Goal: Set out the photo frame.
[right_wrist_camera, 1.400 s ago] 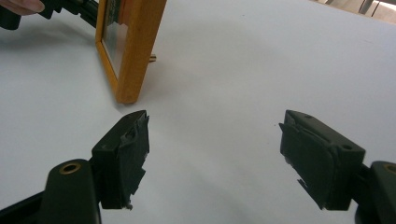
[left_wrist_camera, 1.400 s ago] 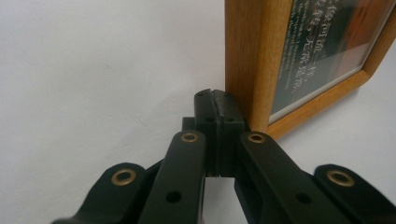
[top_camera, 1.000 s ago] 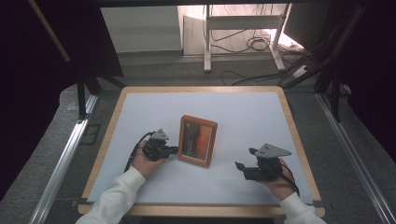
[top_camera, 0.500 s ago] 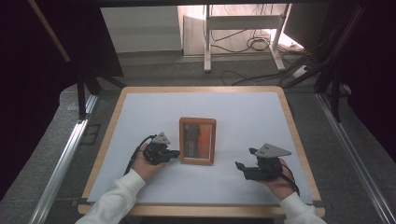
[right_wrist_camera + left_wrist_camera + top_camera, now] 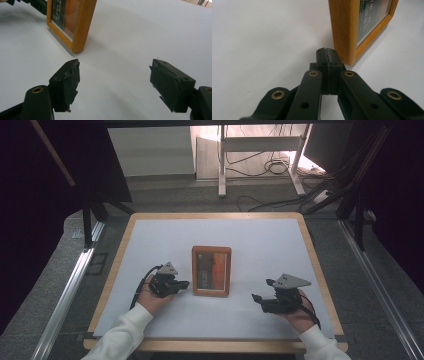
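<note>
A wooden picture frame (image 5: 211, 271) with a dark and orange picture lies flat in the middle of the white table, square to its edges. My left gripper (image 5: 186, 283) is shut, and its tips (image 5: 327, 53) sit right beside the frame's near left corner (image 5: 344, 30); I cannot tell whether they touch it. My right gripper (image 5: 260, 297) rests to the right of the frame, open, with bare table between its fingers (image 5: 115, 75). From there the frame (image 5: 82, 25) lies ahead to the left, with the left gripper (image 5: 37, 5) behind it.
The white mat (image 5: 260, 240) sits inside a wooden table rim (image 5: 320, 265). Metal rails (image 5: 65, 295) run along both sides. A stand and cables (image 5: 260, 165) are on the floor behind the table.
The picture frame has turned from a slight tilt to square with the table. My left gripper has slid a little toward the near edge beside the frame's corner. The right gripper has stayed put.
</note>
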Available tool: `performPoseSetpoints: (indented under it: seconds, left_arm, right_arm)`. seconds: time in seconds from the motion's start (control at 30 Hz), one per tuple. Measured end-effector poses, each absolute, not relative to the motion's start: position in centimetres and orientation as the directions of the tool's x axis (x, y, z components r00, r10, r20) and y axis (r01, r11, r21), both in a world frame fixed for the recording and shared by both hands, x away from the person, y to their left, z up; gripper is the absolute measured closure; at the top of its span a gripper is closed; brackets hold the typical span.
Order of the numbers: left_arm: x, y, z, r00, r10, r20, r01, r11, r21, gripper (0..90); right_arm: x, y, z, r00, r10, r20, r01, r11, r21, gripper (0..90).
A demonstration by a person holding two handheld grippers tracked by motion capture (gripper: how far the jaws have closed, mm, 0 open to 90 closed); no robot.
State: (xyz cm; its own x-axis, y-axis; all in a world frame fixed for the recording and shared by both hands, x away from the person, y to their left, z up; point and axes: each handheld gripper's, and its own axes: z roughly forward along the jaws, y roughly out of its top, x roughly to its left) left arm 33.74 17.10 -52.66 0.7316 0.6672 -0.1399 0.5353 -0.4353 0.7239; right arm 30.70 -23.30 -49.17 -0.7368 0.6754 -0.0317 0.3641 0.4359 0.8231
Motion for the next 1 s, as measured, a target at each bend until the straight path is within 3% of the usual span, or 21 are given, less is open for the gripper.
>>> performPoseSetpoints:
  seconds: [0.1, 0.2, 0.33, 0.47, 1.0]
  left_arm:
    - [33.1, 18.1, -52.2, 0.711, 0.690, -0.136, 0.538, -0.409, 0.737, 90.0]
    - [32.5, 19.2, -51.8, 0.686, 0.715, -0.137, 0.542, -0.376, 0.751, 84.1]
    - [31.3, 20.5, -51.7, 0.644, 0.752, -0.141, 0.552, -0.329, 0.766, 58.7]
    - [30.3, 21.1, -51.7, 0.628, 0.767, -0.136, 0.555, -0.318, 0.769, 43.2]
    - [30.7, 21.2, -51.8, 0.626, 0.763, -0.161, 0.563, -0.299, 0.771, 33.3]
  right_arm:
    - [30.7, -23.6, -49.5, -0.734, 0.678, -0.024, 0.371, 0.431, 0.822, 23.7]
    - [30.9, -24.2, -49.7, -0.723, 0.691, -0.014, 0.384, 0.418, 0.823, 23.4]
    - [31.2, -25.2, -50.0, -0.690, 0.724, 0.015, 0.413, 0.376, 0.830, 22.7]
    - [31.6, -26.4, -50.5, -0.645, 0.761, 0.066, 0.458, 0.316, 0.831, 22.2]
    - [31.9, -27.1, -50.8, -0.615, 0.785, 0.079, 0.466, 0.280, 0.839, 18.8]
